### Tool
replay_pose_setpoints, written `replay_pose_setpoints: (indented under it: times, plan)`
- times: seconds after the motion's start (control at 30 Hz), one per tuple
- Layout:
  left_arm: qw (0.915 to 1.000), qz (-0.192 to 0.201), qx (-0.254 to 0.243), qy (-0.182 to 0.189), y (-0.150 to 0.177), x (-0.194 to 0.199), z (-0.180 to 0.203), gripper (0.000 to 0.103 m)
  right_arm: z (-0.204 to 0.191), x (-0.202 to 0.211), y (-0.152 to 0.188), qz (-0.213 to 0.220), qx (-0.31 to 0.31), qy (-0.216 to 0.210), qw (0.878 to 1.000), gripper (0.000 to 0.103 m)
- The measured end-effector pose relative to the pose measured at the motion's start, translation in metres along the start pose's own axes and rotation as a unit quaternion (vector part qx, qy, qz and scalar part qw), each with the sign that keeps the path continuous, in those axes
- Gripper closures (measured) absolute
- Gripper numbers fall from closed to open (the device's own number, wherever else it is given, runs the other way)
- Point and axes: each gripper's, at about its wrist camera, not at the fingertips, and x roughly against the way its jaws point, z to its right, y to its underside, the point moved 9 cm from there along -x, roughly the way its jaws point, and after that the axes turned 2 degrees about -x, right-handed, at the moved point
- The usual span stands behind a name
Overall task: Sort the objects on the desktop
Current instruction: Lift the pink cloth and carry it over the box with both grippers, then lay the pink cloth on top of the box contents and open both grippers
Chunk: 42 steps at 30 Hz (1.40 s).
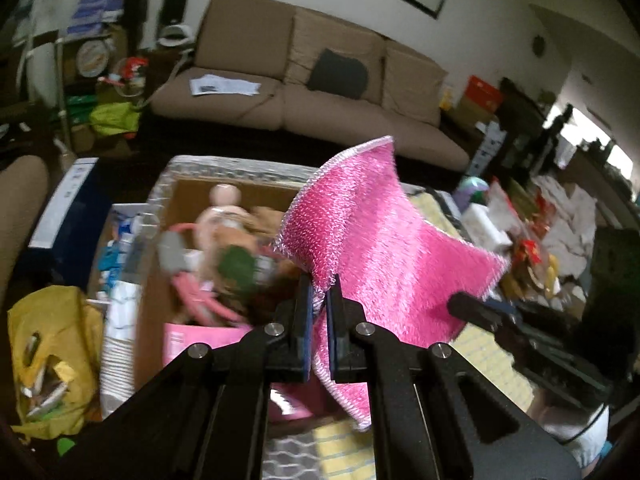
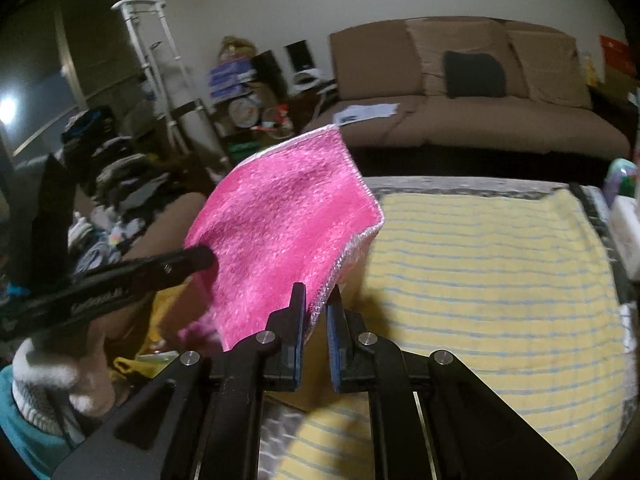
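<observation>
A pink cleaning cloth (image 1: 380, 240) hangs in the air, held at two edges. My left gripper (image 1: 319, 284) is shut on one corner of it, above a cardboard box (image 1: 160, 292) full of toys. My right gripper (image 2: 316, 294) is shut on the cloth's opposite edge (image 2: 280, 232), above a yellow striped towel (image 2: 480, 272). The right gripper also shows in the left wrist view (image 1: 464, 304), touching the cloth. The left gripper shows in the right wrist view (image 2: 200, 258) the same way.
The box holds a pink doll (image 1: 224, 216), a green item (image 1: 236, 264) and other toys. A yellow bag (image 1: 52, 352) and stacked paper cups (image 1: 120, 344) sit left of it. Snack packets and boxes (image 1: 520, 232) crowd the right. A brown sofa (image 1: 320, 92) stands behind.
</observation>
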Motion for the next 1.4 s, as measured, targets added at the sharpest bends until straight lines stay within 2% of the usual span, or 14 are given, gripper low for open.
replay_pose_setpoints:
  times: [0.1,0.3,0.53,0.63,0.67,0.7,0.73,0.8,0.87,1.07,1.17,1.23,1.3,1.4]
  plan:
    - [0.9997,-0.015,0.004,-0.02,-0.007,-0.002,-0.026,0.097,-0.028,-0.022,0.001,-0.009,0.003,-0.021,1.0,0.094]
    - [0.9973,-0.051,-0.005,-0.053,-0.018,-0.035,-0.061,0.097,-0.068,-0.071,0.016,-0.04,0.008,-0.048,0.998,0.094]
    - [0.9905,-0.083,-0.039,-0.103,-0.012,-0.083,-0.08,0.096,-0.071,-0.117,0.04,-0.089,0.008,-0.053,0.995,0.09]
    - [0.9895,-0.088,-0.038,-0.108,-0.007,-0.094,-0.085,0.092,-0.068,-0.126,0.052,-0.113,0.013,-0.054,0.992,0.089]
    - [0.9899,-0.085,-0.037,-0.108,-0.005,-0.094,-0.085,0.087,-0.065,-0.125,0.055,-0.116,0.014,-0.054,0.992,0.088]
    - [0.99,-0.082,-0.038,-0.108,-0.005,-0.093,-0.085,0.081,-0.062,-0.124,0.056,-0.117,0.013,-0.052,0.992,0.084]
    - [0.9894,-0.079,-0.042,-0.115,-0.005,-0.091,-0.088,0.076,-0.06,-0.121,0.058,-0.117,0.01,-0.05,0.992,0.073]
    - [0.9885,-0.07,-0.05,-0.124,-0.005,-0.086,-0.089,0.064,-0.059,-0.116,0.061,-0.119,0.007,-0.052,0.991,0.056]
    - [0.9881,-0.063,-0.058,-0.128,-0.003,-0.079,-0.087,0.062,-0.059,-0.112,0.062,-0.122,0.012,-0.051,0.991,0.056]
    - [0.988,-0.064,-0.075,-0.12,0.007,-0.056,-0.075,0.06,-0.063,-0.09,0.065,-0.118,0.023,-0.044,0.992,0.044]
    - [0.9881,-0.063,-0.084,-0.113,0.018,-0.04,-0.069,0.05,-0.062,-0.08,0.066,-0.114,0.027,-0.031,0.993,0.036]
    - [0.9882,-0.061,-0.089,-0.109,0.027,-0.03,-0.064,0.045,-0.062,-0.072,0.066,-0.108,0.028,-0.024,0.993,0.021]
    - [0.9877,-0.056,-0.096,-0.11,0.038,-0.018,-0.059,0.036,-0.059,-0.064,0.066,-0.098,0.026,-0.012,0.995,0.017]
    - [0.9874,-0.049,-0.099,-0.114,0.05,-0.006,-0.056,0.029,-0.055,-0.054,0.067,-0.091,0.023,0.004,0.996,0.009]
